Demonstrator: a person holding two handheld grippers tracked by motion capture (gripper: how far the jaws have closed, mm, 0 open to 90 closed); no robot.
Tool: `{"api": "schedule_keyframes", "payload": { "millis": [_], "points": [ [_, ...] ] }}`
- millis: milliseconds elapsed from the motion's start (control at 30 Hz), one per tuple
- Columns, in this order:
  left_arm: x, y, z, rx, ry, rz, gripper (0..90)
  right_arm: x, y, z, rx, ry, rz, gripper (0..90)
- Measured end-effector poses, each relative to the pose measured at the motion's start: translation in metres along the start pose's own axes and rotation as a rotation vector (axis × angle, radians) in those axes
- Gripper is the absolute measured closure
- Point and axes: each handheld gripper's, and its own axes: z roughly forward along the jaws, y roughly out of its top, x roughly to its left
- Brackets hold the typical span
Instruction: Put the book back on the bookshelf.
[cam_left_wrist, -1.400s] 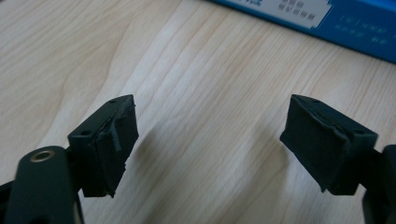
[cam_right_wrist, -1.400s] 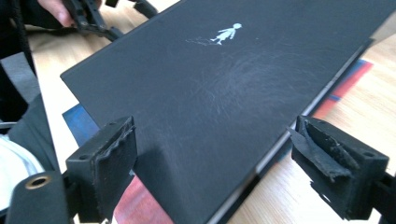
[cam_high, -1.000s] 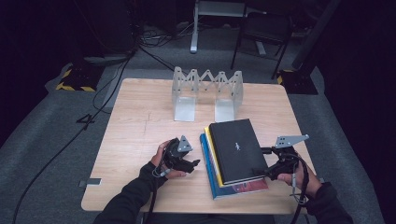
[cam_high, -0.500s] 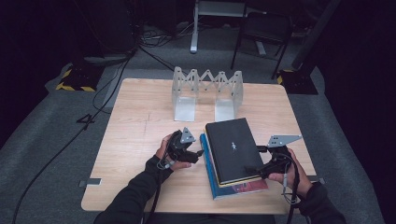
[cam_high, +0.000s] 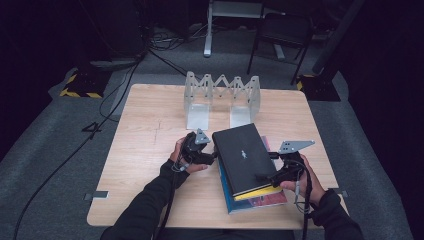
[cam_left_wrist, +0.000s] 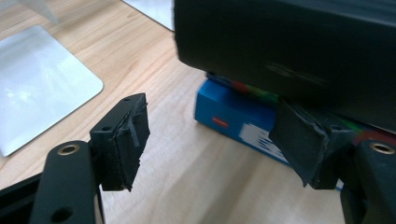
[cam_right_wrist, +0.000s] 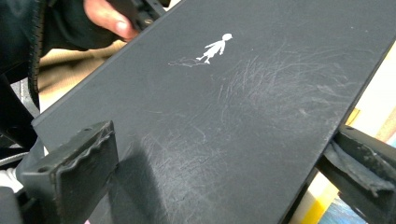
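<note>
scuffed matte black book (cam_high: 243, 157), ridged claw pads (cam_right_wrist: 79, 161)

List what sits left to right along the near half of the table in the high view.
Left tool → black book on top of the book stack → right tool, at the book's right edge.

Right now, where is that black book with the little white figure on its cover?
In the high view the black book tops a stack of books on the near right part of the table, between the left tool and right tool, in front of the metal book rack.
</note>
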Motion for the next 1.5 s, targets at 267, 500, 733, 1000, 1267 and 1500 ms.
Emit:
{"api": "schedule_keyframes", "payload": {
  "millis": [267, 500, 733, 1000, 1267, 1500],
  "points": [
    [0.024, 0.005, 0.013, -0.028, 0.005, -0.071, 31.2, 0.001, 0.0, -0.001, -0.008, 0.0, -0.023, 0.4],
    [0.031, 0.021, -0.006, -0.208, -0.149, -0.096, 60.7, 0.006, 0.003, -0.003, -0.04, -0.031, -0.104, 1.3],
    [0.033, 0.041, -0.029, -0.249, -0.184, -0.03, 70.6, 0.011, 0.005, -0.009, -0.115, -0.084, -0.181, 13.8],
    [0.027, 0.061, -0.035, -0.228, -0.174, -0.002, 72.5, 0.01, 0.012, -0.019, -0.189, -0.128, -0.215, 20.9],
    [0.017, 0.087, -0.032, -0.216, -0.16, 0.015, 79.7, 0.01, 0.025, -0.028, -0.235, -0.143, -0.248, 27.9],
    [0.006, 0.119, -0.042, -0.211, -0.123, 0.066, 83.7, 0.008, 0.032, -0.042, -0.304, -0.114, -0.265, 47.2]
  ]
}}
